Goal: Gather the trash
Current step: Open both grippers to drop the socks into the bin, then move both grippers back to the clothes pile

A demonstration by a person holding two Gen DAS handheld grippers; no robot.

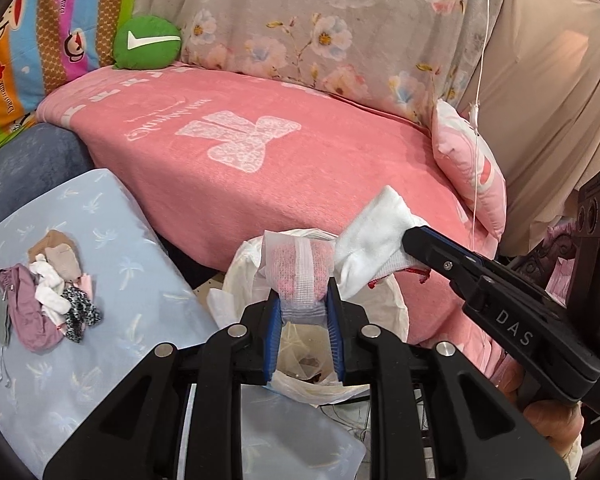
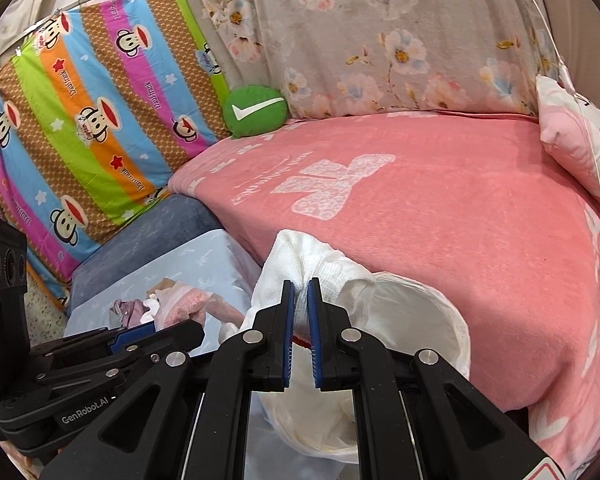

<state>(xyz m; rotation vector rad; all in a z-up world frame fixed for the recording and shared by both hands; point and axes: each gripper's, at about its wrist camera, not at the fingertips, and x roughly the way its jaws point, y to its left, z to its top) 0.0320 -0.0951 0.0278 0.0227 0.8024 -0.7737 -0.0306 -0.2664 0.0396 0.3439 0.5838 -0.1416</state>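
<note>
Socks are what I hold over the white bag (image 1: 384, 312). My left tongs (image 1: 305, 312) are clamped on a pink sock (image 1: 300, 268), right above the bag's open mouth. My right tongs (image 2: 300, 304) are clamped on a white sock (image 2: 320, 268), at 2 o'clock from the pink one. I think the white sock could miss, because it hangs over the bag's rim. More socks (image 1: 48, 300) sit in a pile at 9 o'clock.
</note>
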